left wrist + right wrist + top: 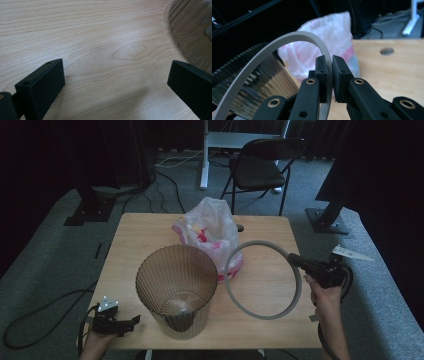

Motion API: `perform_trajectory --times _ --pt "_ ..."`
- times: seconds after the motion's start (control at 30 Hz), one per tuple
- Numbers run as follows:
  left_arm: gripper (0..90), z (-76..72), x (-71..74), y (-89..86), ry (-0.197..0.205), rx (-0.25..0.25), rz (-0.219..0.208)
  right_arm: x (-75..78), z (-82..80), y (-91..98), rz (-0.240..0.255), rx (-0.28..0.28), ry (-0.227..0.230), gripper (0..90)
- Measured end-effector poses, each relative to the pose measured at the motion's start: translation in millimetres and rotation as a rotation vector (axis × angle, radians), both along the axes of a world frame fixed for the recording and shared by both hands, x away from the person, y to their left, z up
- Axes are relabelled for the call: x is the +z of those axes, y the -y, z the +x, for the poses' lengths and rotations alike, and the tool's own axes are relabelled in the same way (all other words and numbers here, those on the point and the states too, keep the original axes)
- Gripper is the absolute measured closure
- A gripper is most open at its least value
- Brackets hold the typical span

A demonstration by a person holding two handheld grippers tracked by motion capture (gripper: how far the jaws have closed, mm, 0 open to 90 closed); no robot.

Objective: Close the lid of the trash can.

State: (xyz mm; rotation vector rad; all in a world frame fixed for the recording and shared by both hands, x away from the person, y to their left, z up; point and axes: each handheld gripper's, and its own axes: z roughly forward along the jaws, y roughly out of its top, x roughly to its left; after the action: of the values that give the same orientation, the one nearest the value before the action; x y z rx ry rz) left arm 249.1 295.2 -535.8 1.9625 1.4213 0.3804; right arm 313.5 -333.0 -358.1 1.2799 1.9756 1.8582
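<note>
A ribbed, translucent brown bin (176,290) stands upright near the table's front edge. To its right a grey ring (263,279) is held tilted above the table, with my right gripper (296,260) shut on its right side. In the right gripper view the ring (287,40) arcs left from the closed jaws of my right gripper (329,65), with the bin (249,82) behind it. My left gripper (131,320) rests open at the front left corner, left of the bin. Its view shows bare wood between the fingers (40,87) and the bin's base (192,30) at upper right.
A white plastic bag (210,232) with pink and yellow contents sits behind the bin. The wooden table (135,245) has a small hole (240,227) near the back. A black folding chair (262,167) and stand legs are on the floor beyond.
</note>
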Motion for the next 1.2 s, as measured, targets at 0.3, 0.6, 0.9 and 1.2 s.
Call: perform_trajectory --times 0.3,0.6,0.9,1.2 --pt "1.3 -0.5 -0.4 0.8 -0.004 -0.011 0.008 39.6 13.8 -30.2 0.014 0.074 0.059 83.9" --pt "1.3 -0.1 -0.7 0.0 -0.004 -0.012 0.003 61.7 29.7 -70.2 0.027 0.160 0.083 83.9" --pt "1.3 -0.5 -0.5 -0.5 -0.003 -0.013 -0.002 69.6 45.4 -118.2 0.020 0.255 0.065 83.9" --pt "1.3 -0.4 -0.8 -1.1 -0.003 -0.015 -0.003 61.8 61.4 -166.4 -0.029 0.328 0.016 83.9"
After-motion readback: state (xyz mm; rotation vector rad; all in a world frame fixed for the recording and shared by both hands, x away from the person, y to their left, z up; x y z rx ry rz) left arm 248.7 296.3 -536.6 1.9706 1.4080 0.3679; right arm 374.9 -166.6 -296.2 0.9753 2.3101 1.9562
